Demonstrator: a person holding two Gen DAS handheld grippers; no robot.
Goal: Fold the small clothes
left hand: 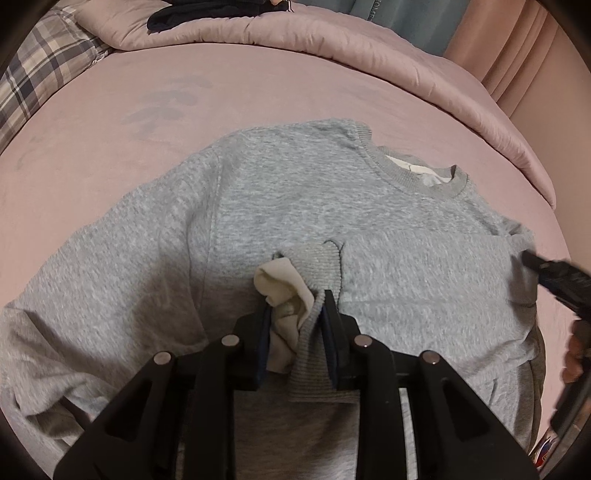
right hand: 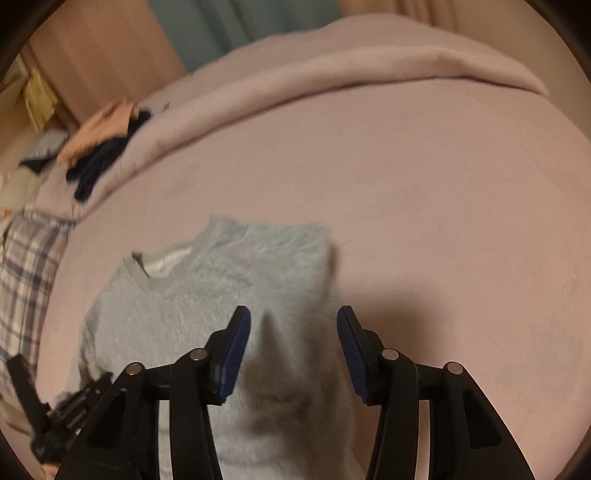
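A small grey sweatshirt (left hand: pixel 295 206) lies flat on the pink bed, neck to the upper right. One sleeve is folded across the chest. My left gripper (left hand: pixel 295 306) is shut on that sleeve's ribbed cuff (left hand: pixel 314 266), whose cream lining shows. In the right wrist view the sweatshirt (right hand: pixel 207 288) lies left of centre, blurred. My right gripper (right hand: pixel 293 321) is open and empty, hovering over the sweatshirt's right edge. It also shows in the left wrist view at the right border (left hand: pixel 554 277). The left gripper's body shows at the lower left of the right wrist view (right hand: pixel 55 417).
A pink duvet (left hand: pixel 332 40) is bunched along the far side of the bed. Dark clothes (left hand: pixel 192 14) lie on it. A plaid pillow (left hand: pixel 40 70) lies at the far left. Pink sheet (right hand: pixel 443 221) spreads to the sweatshirt's right.
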